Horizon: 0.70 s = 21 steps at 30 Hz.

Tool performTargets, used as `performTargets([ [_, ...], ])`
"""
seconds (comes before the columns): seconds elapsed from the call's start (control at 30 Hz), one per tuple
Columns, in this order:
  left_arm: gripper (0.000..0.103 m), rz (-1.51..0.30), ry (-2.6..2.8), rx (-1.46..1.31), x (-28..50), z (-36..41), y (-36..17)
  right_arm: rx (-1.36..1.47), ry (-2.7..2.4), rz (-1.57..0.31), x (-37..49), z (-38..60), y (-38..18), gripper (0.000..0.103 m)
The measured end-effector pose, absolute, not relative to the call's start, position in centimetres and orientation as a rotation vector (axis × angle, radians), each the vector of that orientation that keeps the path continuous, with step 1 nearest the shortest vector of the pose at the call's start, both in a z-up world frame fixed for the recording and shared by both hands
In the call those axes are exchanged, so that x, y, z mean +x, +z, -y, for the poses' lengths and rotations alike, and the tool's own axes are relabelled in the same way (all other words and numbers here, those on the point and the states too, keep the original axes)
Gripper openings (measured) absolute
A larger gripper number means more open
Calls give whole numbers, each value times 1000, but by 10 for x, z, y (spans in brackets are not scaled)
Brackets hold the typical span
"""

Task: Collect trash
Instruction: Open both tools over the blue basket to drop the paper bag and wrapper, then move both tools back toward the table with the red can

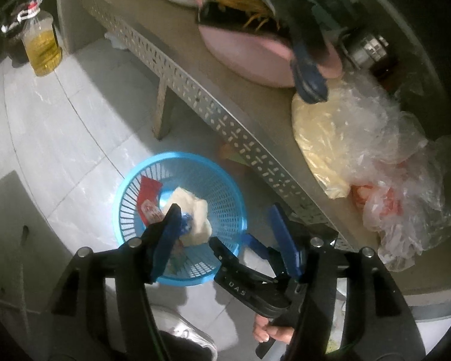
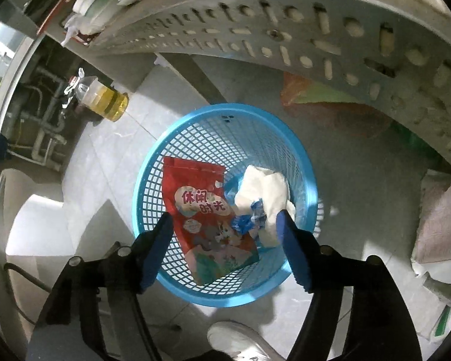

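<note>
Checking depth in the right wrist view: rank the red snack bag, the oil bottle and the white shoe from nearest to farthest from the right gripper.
1. Red snack bag, in the basket, between the open jaws.
2. White shoe, on the floor below.
3. Oil bottle, far upper left.

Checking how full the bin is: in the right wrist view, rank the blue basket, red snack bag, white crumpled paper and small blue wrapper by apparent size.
1. blue basket
2. red snack bag
3. white crumpled paper
4. small blue wrapper

All lie in the basket, at similar distance.
</note>
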<state>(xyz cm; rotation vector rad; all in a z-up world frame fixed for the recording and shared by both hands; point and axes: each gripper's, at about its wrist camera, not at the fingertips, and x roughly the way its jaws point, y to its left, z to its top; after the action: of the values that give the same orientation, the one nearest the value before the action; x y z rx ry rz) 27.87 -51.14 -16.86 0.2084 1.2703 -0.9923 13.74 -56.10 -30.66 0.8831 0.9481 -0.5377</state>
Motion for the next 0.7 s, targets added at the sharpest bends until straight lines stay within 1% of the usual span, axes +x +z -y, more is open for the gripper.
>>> performTargets([
  [0.07, 59, -1249, -986, 216, 279, 502, -161, 837, -553, -945, 138, 557, -299, 71],
  [0.13, 59, -1236, -980, 225, 280, 492, -153, 787, -568, -938, 140, 550, -290, 77],
  [0.23, 60, -1199, -954, 219, 279, 465, -133, 710, -563, -923, 140, 531, -269, 81],
  [0.3, 62, -1177, -933, 220, 277, 447, -118, 672, -551, -914, 136, 521, -255, 83],
  [0.43, 69, -1101, -915, 234, 264, 410, -80, 586, -508, -885, 131, 494, -221, 88],
  [0.57, 75, -1052, -899, 254, 248, 372, -50, 491, -447, -891, 122, 464, -187, 89],
  [0.7, 78, -995, -892, 259, 228, 328, -21, 448, -379, -887, 112, 439, -154, 89],
])
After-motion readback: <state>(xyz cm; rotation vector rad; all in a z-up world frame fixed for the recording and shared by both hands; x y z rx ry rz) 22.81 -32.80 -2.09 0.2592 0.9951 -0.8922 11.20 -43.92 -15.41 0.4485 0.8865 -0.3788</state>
